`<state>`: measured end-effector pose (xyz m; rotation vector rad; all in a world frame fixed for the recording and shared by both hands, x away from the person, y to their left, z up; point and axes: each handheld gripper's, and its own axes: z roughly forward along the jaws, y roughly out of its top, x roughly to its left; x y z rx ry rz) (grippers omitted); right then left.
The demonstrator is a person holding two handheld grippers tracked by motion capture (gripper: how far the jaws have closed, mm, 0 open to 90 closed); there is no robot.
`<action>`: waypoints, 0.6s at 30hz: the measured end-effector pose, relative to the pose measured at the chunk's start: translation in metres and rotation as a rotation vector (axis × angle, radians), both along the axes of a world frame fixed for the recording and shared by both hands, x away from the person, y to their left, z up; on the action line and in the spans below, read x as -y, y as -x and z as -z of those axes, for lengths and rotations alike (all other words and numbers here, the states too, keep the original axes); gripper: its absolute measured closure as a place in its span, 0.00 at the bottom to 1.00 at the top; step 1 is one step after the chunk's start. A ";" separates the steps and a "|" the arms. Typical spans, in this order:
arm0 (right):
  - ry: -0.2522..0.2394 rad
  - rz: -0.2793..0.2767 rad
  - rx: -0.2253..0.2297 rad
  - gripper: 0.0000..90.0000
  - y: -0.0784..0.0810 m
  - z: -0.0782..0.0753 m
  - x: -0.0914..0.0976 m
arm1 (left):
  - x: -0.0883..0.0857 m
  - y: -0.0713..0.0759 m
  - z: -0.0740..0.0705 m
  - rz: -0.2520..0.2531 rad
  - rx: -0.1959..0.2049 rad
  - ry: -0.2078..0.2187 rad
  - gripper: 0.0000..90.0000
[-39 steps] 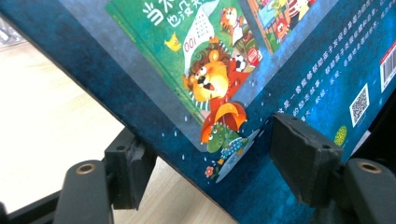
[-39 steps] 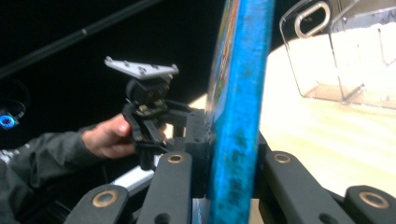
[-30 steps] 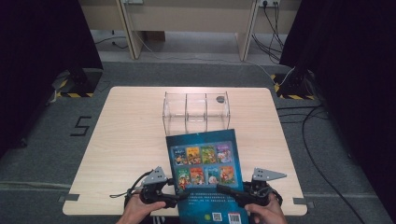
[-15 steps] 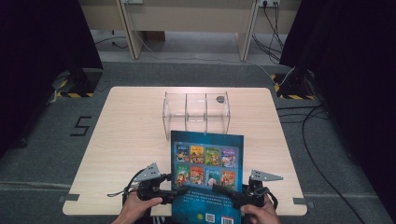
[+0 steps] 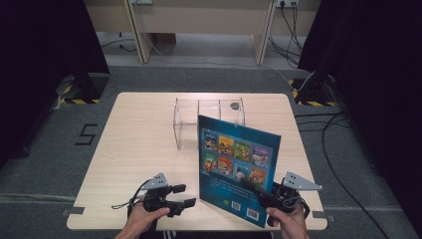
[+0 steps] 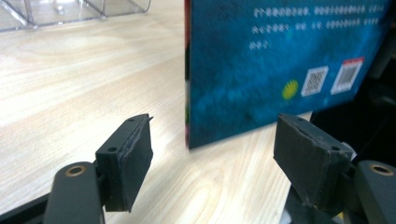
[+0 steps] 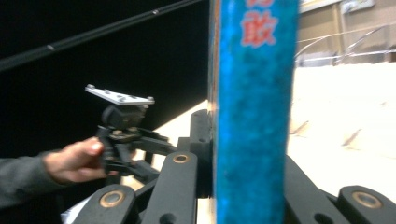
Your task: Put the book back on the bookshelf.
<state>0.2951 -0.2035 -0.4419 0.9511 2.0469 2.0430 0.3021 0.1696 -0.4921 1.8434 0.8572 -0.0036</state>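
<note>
In the high view I see the book point(image 5: 239, 167) standing nearly upright at the lower centre-right of the frame, its blue back cover with the picture panels facing the camera, its top leaning a little toward the clear rack point(image 5: 209, 122) behind it in the middle of the table point(image 5: 139, 144). My right gripper point(image 5: 261, 191) sits at the lower right, its jaws clamped together on the book's lower right part; in the right gripper view the blue cover point(image 7: 254, 112) rises straight up the middle of the frame, pinched between the two black jaws at the bottom. My left gripper point(image 5: 181, 195) is at the lower left of the high view, just beside the book's left edge but clear of it. Its jaws have just been opening, and in the left gripper view they stand apart with bare tabletop between them, the book's lower corner point(image 6: 280, 70) hanging ahead in the upper right of that frame, off the wood, with barcodes on it. The rack's wall point(image 6: 70, 11) shows along the top left there.
</note>
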 end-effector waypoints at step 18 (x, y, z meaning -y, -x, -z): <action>0.202 0.073 0.239 0.86 0.017 0.004 -0.001 | 0.000 -0.003 0.018 0.021 -0.015 -0.326 0.29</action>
